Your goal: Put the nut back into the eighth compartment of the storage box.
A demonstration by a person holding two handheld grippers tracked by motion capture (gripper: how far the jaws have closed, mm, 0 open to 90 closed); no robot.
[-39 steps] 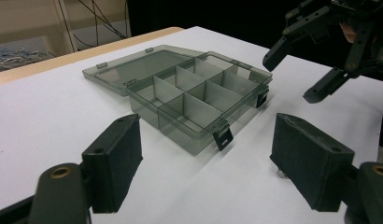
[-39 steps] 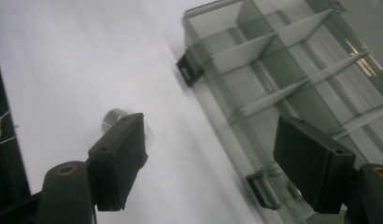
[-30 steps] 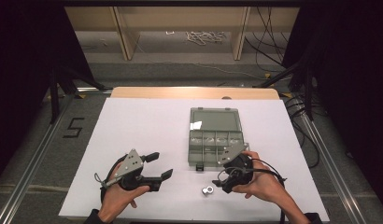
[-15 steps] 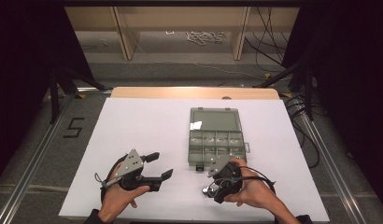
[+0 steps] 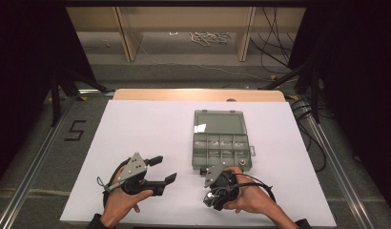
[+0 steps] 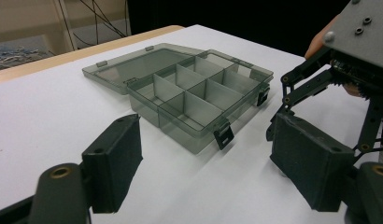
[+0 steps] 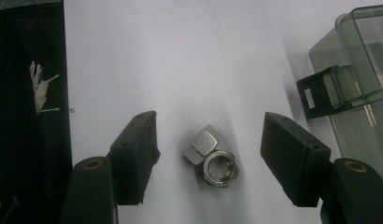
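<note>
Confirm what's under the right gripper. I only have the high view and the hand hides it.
Observer: Two metal nuts lie on the white table, touching each other, between the open jaws of the right gripper.
Operator: Jaws touching them?
Observer: No, there is a gap on both sides in the right gripper view.
Operator: Is the box ready?
Observer: The compartment box stands with its lid folded back flat; the compartments I can see in the left gripper view look empty.
Operator: Left gripper?
Observer: The left gripper is open, aimed at the box with nothing between its jaws.
</note>
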